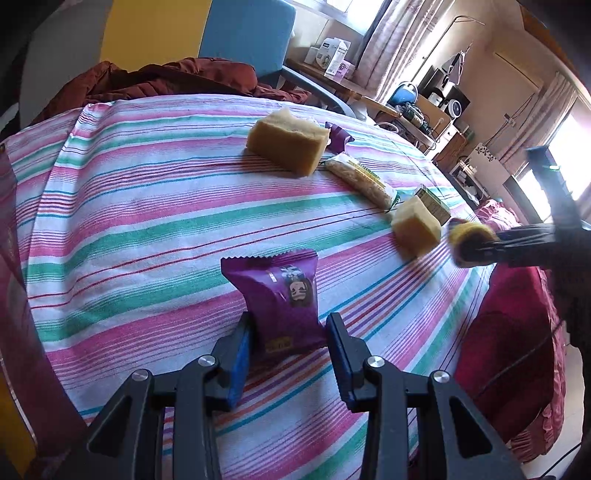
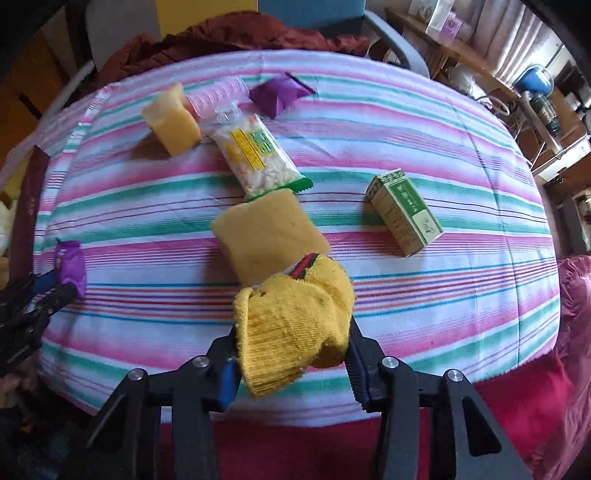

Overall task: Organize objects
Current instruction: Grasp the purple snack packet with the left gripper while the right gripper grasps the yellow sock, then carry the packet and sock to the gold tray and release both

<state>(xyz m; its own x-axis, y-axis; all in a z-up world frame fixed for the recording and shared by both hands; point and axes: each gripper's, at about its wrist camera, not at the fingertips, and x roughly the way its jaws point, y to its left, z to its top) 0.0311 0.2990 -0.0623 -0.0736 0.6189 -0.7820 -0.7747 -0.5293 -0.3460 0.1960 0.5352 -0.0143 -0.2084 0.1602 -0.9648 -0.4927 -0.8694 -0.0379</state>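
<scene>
In the left wrist view a purple snack packet (image 1: 280, 299) stands upright between my left gripper's (image 1: 290, 332) blue pads, which are shut on its lower sides. The right wrist view shows that packet (image 2: 70, 266) at the left edge of the striped cloth (image 2: 424, 122). My right gripper (image 2: 291, 354) is shut on a yellow knitted sock (image 2: 295, 314), bunched over the cloth's near side and overlapping a yellow sponge block (image 2: 266, 236). From the left wrist view the sock (image 1: 467, 236) hangs beside that block (image 1: 415, 227).
On the cloth lie a larger sponge block (image 2: 173, 125), a clear peanut bag (image 2: 255, 151), a green carton (image 2: 404, 212) and a second purple packet (image 2: 280, 94). A rust-brown jacket (image 1: 166, 79) and blue chair (image 1: 247, 33) stand behind; red bedding (image 2: 517, 387) borders the near right.
</scene>
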